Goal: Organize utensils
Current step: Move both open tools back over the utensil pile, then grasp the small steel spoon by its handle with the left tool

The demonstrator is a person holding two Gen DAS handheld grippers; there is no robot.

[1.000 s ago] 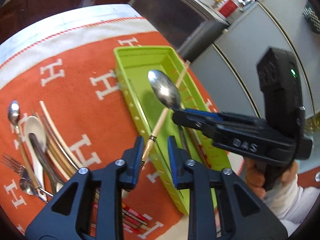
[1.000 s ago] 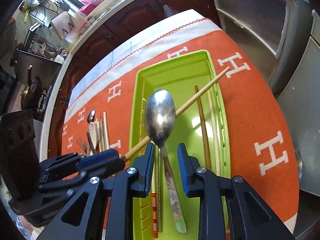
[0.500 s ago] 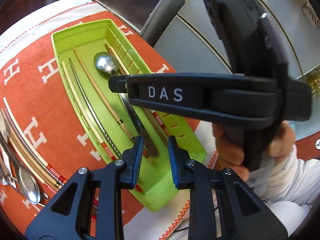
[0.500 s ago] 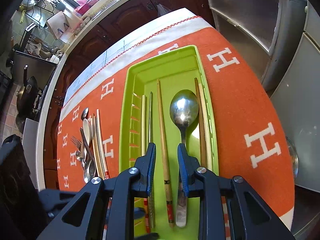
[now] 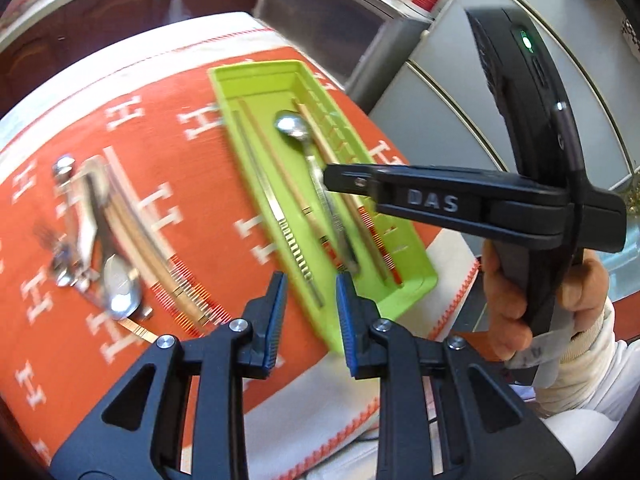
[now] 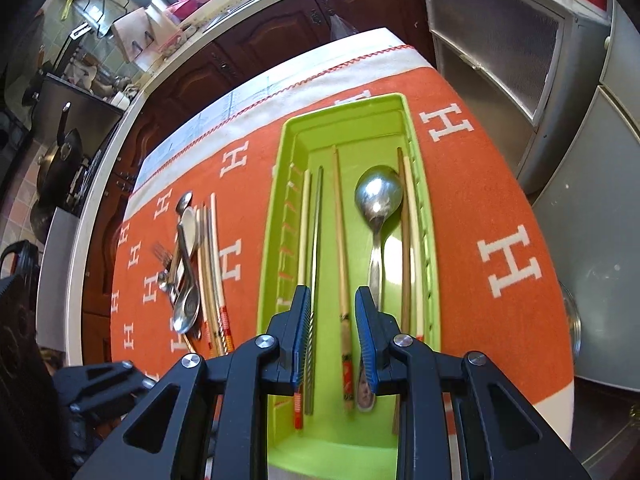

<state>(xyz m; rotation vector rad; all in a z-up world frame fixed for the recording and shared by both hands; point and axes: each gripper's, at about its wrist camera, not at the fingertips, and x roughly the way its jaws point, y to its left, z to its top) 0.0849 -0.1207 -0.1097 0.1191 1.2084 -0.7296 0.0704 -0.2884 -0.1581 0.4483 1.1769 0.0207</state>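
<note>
A green tray [image 6: 412, 128] lies on the orange cloth and holds a metal spoon [image 6: 378, 204] and several chopsticks [image 6: 340, 240]. The tray also shows in the left wrist view [image 5: 256, 74] with the spoon [image 5: 294, 128] in it. My right gripper [image 6: 333, 336] is open and empty above the tray's near end; seen from the left [image 5: 332, 178] it hovers over the tray. My left gripper [image 5: 310, 318] is open and empty over the tray's near left edge. A pile of loose utensils [image 6: 188, 264] lies left of the tray, and shows blurred in the left wrist view [image 5: 104, 240].
The orange cloth [image 6: 508, 216] with white H marks covers the table. Its white border [image 5: 304, 412] runs along the near edge. Grey cabinets [image 6: 500, 52] stand right of the table. A kitchen counter with pans [image 6: 60, 160] lies to the far left.
The right gripper has let the spoon go into the tray and drawn back. The left gripper has let go of a chopstick, which now lies in the tray, and swung left.
</note>
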